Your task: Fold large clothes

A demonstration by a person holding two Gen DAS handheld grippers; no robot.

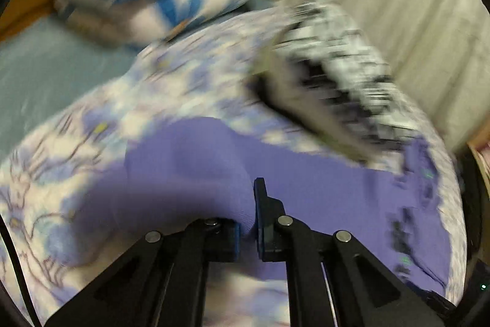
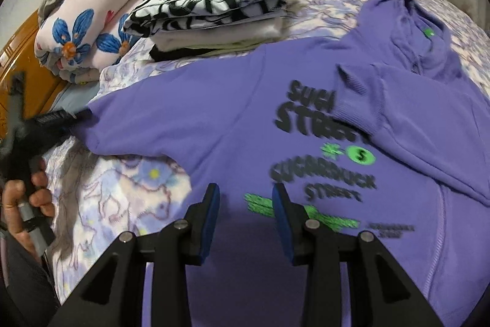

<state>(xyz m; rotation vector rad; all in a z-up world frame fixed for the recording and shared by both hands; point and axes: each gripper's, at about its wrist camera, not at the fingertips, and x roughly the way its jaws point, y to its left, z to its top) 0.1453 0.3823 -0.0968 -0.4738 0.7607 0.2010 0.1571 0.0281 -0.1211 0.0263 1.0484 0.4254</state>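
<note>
Left gripper (image 1: 248, 222): jaws clamped on a fold of purple fabric, the sleeve end of the hoodie (image 2: 275, 124). Cloth bunches up and over its left finger. In the right wrist view the same gripper sits at the sleeve tip, far left, with the person's hand (image 2: 27, 198) on its handle.

Right gripper (image 2: 246, 219): jaws partly apart, nothing between them, hovering above the hoodie's lower front just short of the green print (image 2: 361, 153).

Hoodie: spread flat, print up, on a pale floral bedspread (image 2: 116, 204). Hood ahead and to the right of the right gripper. The far sleeve is already laid across the chest; the near sleeve stretches out left to the clamped gripper.

Beyond: 1 stack of folded clothes (image 2: 220, 8) topped by a black-and-white print, and 1 blue-flowered roll (image 2: 95, 14) left of it.

Step, as judged: second sleeve fold in progress. Next move calls for carrying the gripped sleeve over the chest and laying it flat. The right gripper could pin the body against dragging.
</note>
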